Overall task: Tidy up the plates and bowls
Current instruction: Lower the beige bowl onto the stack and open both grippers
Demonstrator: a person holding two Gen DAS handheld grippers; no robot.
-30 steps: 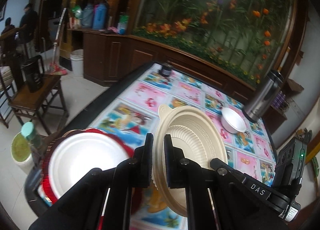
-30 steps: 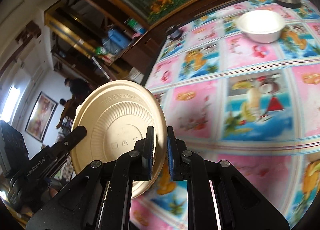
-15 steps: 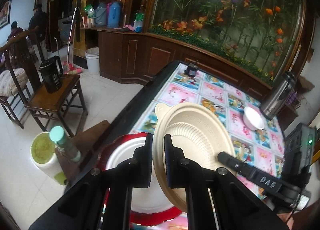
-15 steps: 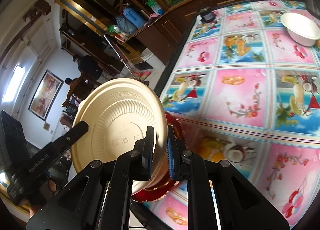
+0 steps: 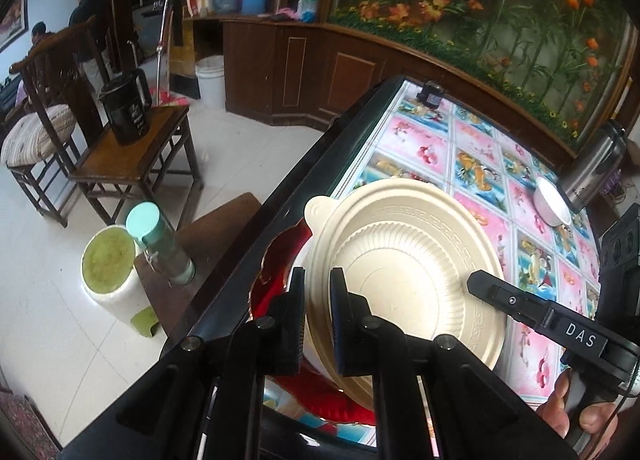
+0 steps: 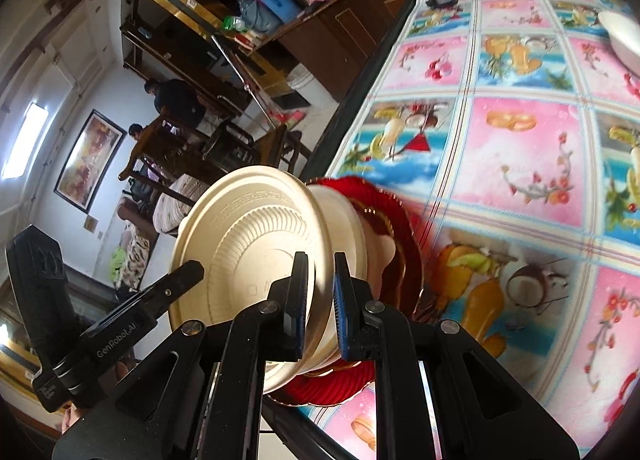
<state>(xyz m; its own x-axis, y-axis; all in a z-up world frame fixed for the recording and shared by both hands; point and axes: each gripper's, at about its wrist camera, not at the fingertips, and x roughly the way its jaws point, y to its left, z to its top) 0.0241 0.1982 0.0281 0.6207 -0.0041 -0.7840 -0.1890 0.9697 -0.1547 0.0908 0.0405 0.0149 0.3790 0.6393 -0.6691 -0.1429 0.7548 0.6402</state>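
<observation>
A beige ribbed plate (image 5: 404,272) is held by both grippers, each pinching its rim from an opposite side. My left gripper (image 5: 318,308) is shut on its near rim. My right gripper (image 6: 320,292) is shut on the other rim, and the plate (image 6: 248,256) shows there too. The plate hovers just over a white plate (image 6: 344,215) that lies on a red plate (image 5: 276,280) at the table's near left corner; the red plate (image 6: 400,236) also shows in the right wrist view. A small white bowl (image 5: 552,199) stands far off on the table.
The table wears a patterned cloth (image 6: 500,139) with a dark edge (image 5: 304,171). A steel thermos (image 5: 592,167) stands by the white bowl. A small dark object (image 5: 430,93) sits at the far corner. Beside the table are a wooden chair with a black jug (image 5: 124,111) and a green bottle (image 5: 160,248).
Both grippers carried the beige plate left, toward the table's near left corner, and lowered it over the white plate on the red plate.
</observation>
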